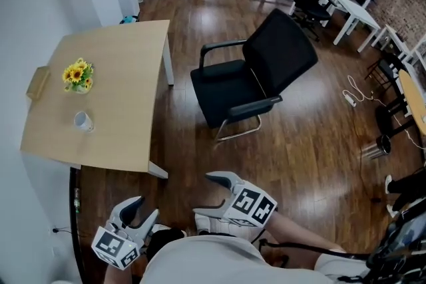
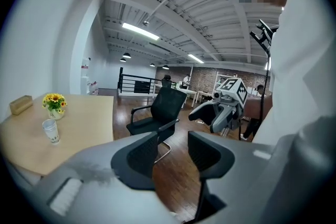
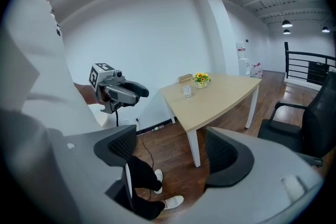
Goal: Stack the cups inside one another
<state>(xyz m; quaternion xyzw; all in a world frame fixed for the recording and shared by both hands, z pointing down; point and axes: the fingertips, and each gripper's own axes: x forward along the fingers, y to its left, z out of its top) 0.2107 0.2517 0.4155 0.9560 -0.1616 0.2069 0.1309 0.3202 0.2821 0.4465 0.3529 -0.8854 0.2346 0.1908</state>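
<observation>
Pale wood surface (image 1: 126, 76) at the far left carries the clear cup (image 1: 82, 121), just near of the yellow flowers (image 1: 78, 75) and well apart from both grippers. Left gripper (image 1: 145, 207) and right gripper (image 1: 212, 194) hover near the person, jaws wide apart and empty. The left gripper view shows a ceiling light (image 2: 139, 31), which the head view does not.

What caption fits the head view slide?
Left tool and right tool open, empty, short of table with cup and flowers.
</observation>
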